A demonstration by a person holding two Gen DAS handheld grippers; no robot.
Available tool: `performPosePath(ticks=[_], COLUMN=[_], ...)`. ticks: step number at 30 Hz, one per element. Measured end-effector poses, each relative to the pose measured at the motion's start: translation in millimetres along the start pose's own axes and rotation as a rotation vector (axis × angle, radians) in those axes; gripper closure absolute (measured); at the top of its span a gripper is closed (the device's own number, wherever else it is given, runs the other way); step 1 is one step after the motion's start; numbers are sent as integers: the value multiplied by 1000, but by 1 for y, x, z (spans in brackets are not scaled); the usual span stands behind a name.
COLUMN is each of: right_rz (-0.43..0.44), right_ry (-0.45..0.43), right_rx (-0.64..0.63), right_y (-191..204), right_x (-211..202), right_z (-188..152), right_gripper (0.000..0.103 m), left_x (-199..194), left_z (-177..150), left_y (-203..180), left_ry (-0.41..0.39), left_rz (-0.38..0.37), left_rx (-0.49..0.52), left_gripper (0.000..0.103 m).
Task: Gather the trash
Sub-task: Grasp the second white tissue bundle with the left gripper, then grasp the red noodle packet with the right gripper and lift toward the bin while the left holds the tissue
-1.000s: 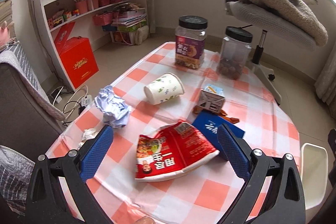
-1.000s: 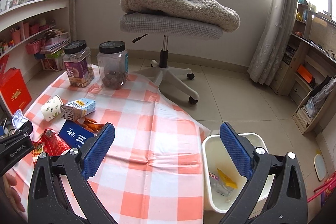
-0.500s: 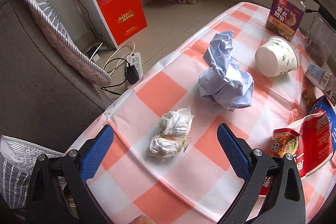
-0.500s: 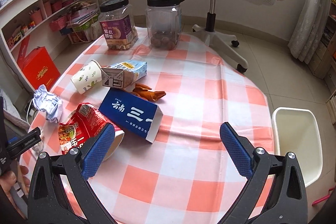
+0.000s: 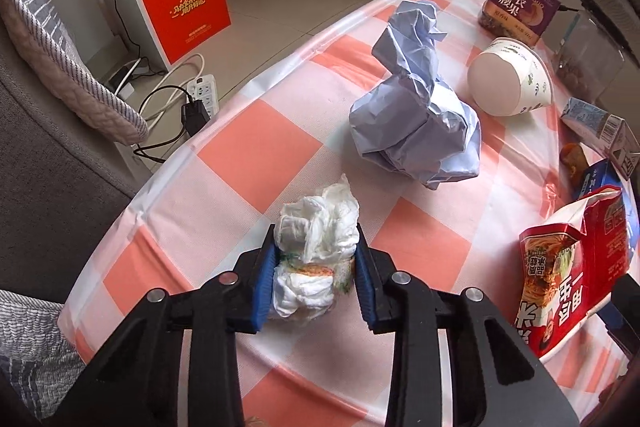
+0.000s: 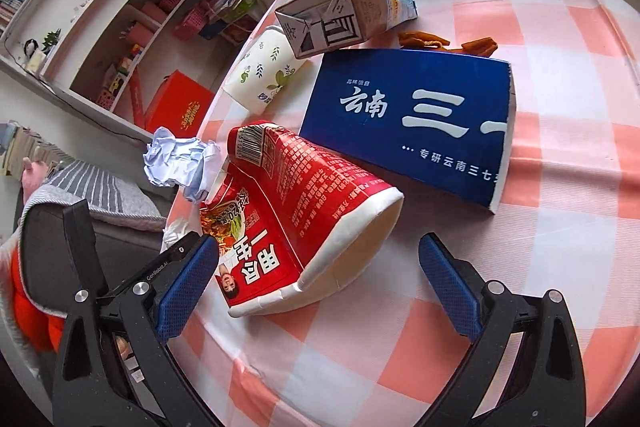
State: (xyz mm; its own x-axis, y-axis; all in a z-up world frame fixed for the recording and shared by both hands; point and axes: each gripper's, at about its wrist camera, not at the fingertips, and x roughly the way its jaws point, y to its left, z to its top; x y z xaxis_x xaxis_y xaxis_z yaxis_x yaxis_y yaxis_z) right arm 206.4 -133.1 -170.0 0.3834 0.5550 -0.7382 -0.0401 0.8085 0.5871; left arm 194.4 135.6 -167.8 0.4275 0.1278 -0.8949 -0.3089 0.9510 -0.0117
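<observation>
Now the left gripper (image 5: 316,269) is closing, pads pressing the white tissue wad (image 5: 316,243) near the table's (image 5: 256,147) edge, while the right gripper (image 6: 316,287) hangs wide apart, tilted down over the red noodle cup (image 6: 296,223).

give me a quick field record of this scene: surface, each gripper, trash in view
surface: checked tablecloth
left gripper: closing, blue fingers against the white tissue wad
right gripper: open, over the red noodle cup, not touching
other trash: crumpled blue paper, paper cup, milk carton, blue box, orange peel
jars: two, far edge
</observation>
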Motion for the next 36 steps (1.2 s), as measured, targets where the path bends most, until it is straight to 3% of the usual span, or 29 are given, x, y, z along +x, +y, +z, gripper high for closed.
performPosePath(ticks=[5,7,9,13,17,27,36], right_rz=[54,79,84,92,70,-89,-166], right_ry=[-28,-24,-3,-8,-53,-178,-307], right_rx=[41,63,85,95,7,-202,-266], right_y=[-2,-3,-7,-8,13,38,34], right_x=[9,12,16,15,-1,-56,-123], right_z=[7,9,11,10,11,6,5], right_gripper=[9,22,48,58,73,76,76], left_x=[-2,-3,-6,-17,-33,-77,-106], left_z=[0,0,0,1,2,5,1], left_y=[-2,-1,-3,-11,-18,-40,-85], left_ry=[9,15,13,-2,-33,-115,-169], left_rz=[-25,-30,-34,-61,-89,-159,-224], left_rx=[15,10,10,15,21,38,108], left_gripper=[69,69,69,69,69,69,69])
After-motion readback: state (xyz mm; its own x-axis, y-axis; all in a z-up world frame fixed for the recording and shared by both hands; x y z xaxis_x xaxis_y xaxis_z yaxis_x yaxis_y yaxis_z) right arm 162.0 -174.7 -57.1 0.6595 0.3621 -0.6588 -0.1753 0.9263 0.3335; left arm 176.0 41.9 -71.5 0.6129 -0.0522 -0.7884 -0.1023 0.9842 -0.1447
